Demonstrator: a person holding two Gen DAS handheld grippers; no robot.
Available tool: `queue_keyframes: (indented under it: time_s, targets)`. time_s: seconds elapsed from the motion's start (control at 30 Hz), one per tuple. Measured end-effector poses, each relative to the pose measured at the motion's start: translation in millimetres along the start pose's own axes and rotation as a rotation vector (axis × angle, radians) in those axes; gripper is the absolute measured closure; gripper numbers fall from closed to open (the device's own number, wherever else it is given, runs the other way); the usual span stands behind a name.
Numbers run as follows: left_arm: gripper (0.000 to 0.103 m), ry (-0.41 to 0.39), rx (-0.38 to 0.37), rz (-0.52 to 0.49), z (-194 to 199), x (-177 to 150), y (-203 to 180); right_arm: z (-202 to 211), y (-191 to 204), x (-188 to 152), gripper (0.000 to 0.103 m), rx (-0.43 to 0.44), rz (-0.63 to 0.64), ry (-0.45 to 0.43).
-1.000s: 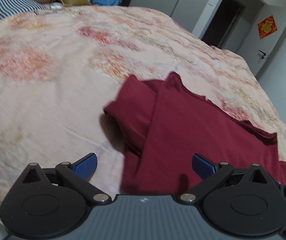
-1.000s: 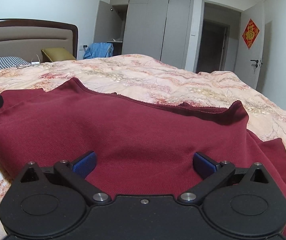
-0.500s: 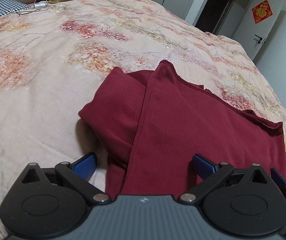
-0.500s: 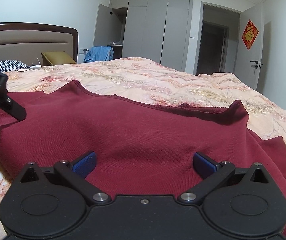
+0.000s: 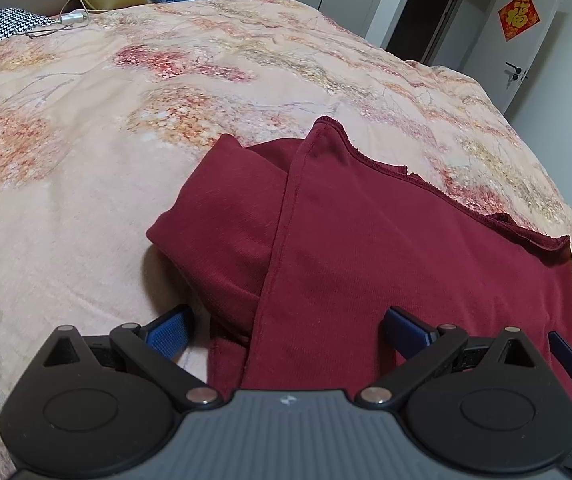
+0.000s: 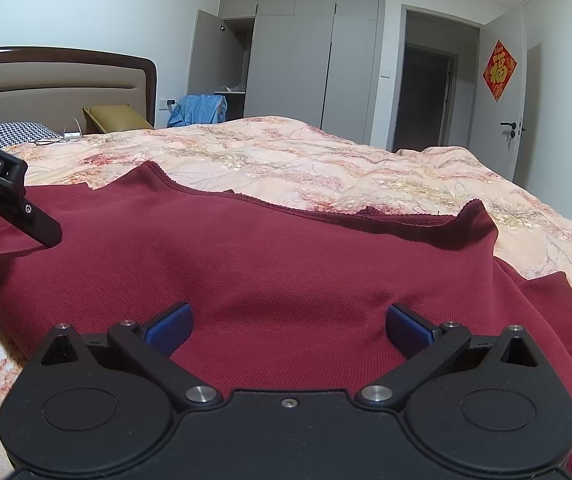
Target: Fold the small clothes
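A dark red garment [image 5: 386, 256] lies partly folded on the floral bedspread [image 5: 86, 160], its left side doubled under a straight fold edge. It also fills the right wrist view [image 6: 286, 272]. My left gripper [image 5: 288, 330] is open and empty, just above the garment's near left part. My right gripper [image 6: 288, 324] is open and empty, low over the garment's near edge. The left gripper's body shows at the left edge of the right wrist view [image 6: 10, 200]. A blue pad of the right gripper shows at the right of the left wrist view [image 5: 564, 350].
A houndstooth pillow [image 6: 14, 132], a yellow cushion [image 6: 118, 118] and a charger cable [image 5: 70, 20] lie at the bed's head by the headboard [image 6: 58, 80]. A blue cloth [image 6: 202, 110] hangs by the open wardrobe [image 6: 298, 52]. A door with a red decoration [image 6: 500, 70] stands at right.
My left gripper has moved in over the garment's left side, closer to the right gripper. The right gripper has barely moved. Both stay open; the garment lies as before.
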State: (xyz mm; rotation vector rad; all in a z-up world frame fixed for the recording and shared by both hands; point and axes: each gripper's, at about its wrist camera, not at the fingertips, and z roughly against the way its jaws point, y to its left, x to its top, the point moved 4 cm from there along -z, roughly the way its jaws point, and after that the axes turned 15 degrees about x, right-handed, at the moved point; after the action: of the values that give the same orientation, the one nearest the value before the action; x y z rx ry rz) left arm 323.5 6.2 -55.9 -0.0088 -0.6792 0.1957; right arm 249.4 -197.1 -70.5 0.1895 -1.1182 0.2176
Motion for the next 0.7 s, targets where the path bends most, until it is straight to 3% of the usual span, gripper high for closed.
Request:
queue_keyframes:
  time_s: [0.6, 0.7]
  targets:
    - [0.000, -0.019, -0.005, -0.012, 0.2, -3.6, 0.8, -0.2, -0.1, -0.5, 0.000, 0.000, 0.000, -0.001]
    - [0.001, -0.033, -0.028, 0.024, 2.0, -3.1, 4.8, -0.2, 0.0, -0.7, 0.000, 0.000, 0.000, -0.002]
